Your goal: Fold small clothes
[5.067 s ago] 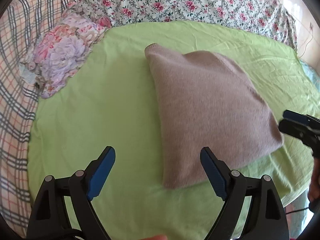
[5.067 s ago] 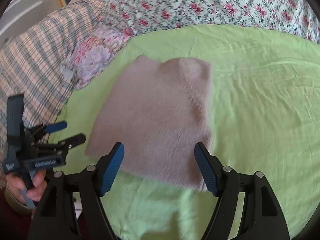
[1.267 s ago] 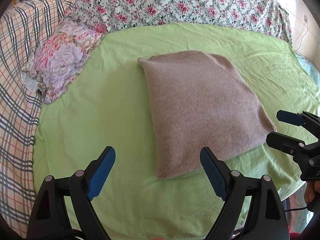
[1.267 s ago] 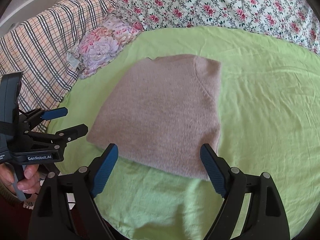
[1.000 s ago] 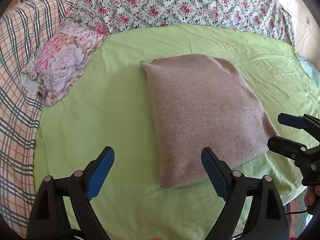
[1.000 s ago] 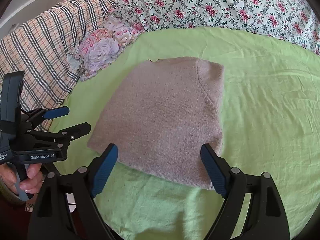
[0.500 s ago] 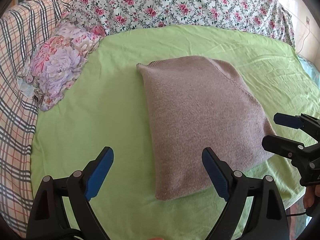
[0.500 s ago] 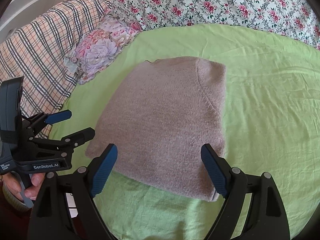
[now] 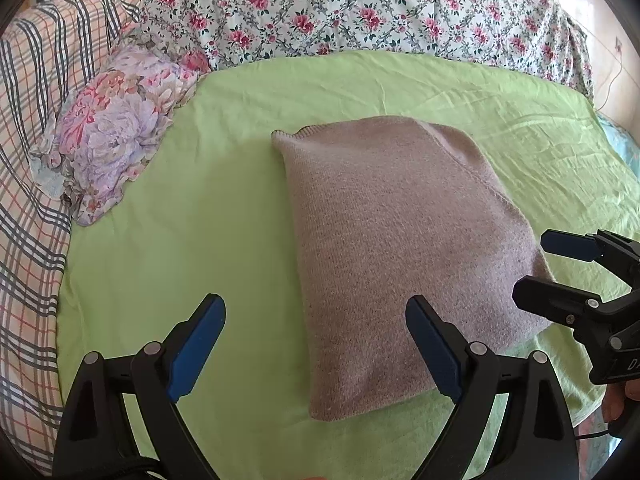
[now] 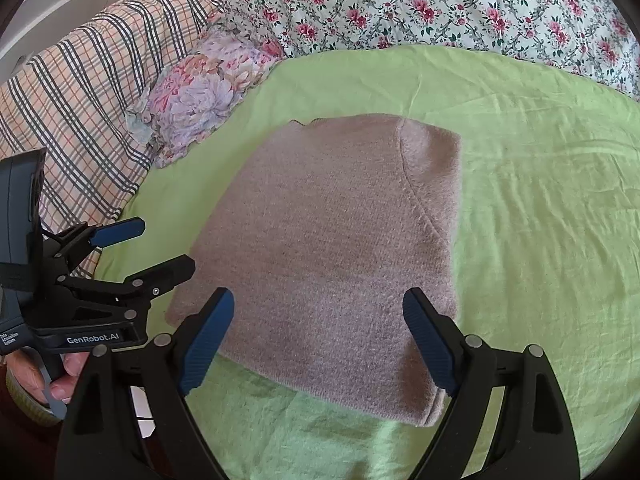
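A folded beige-pink knit sweater lies flat on the green sheet. My left gripper hovers open over the sweater's near left edge, nothing between its fingers; it also shows at the left of the right wrist view as the left gripper, held by a hand. My right gripper hangs open above the sweater's near edge, empty. In the left wrist view the right gripper stands open at the sweater's right corner.
A small floral pillow lies at the sheet's far left. A plaid blanket covers the left side. A rose-patterned quilt runs along the back. The bed edge falls off near the hand.
Both grippers have crept slightly closer to the sweater, both staying open. The sweater lies where it was.
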### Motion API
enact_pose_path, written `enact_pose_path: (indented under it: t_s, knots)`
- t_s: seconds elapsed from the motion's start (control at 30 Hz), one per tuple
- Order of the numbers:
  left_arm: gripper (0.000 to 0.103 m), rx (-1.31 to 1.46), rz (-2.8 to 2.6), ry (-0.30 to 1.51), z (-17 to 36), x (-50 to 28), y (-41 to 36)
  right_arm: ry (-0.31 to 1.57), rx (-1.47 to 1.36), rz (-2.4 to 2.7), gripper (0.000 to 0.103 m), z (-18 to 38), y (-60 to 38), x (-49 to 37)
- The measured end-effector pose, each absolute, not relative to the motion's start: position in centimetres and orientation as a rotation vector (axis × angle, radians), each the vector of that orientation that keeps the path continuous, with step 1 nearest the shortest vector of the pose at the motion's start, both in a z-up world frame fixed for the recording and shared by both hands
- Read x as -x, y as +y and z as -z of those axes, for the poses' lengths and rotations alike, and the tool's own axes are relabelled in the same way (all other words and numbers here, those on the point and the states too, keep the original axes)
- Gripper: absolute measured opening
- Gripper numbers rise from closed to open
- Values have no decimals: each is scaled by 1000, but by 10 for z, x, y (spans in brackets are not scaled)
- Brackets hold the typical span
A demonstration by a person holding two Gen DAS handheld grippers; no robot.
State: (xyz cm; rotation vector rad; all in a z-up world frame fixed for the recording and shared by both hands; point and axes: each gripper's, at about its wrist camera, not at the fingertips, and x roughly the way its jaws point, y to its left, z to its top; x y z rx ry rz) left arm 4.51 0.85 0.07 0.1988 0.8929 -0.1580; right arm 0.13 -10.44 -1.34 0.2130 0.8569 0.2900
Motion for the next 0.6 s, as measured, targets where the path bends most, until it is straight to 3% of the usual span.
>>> enact_pose_path:
  t_s: [0.6]
  knots:
    - [93, -207, 172, 896, 0, -37, 4, 876, -207, -293, 88, 16, -106, 2]
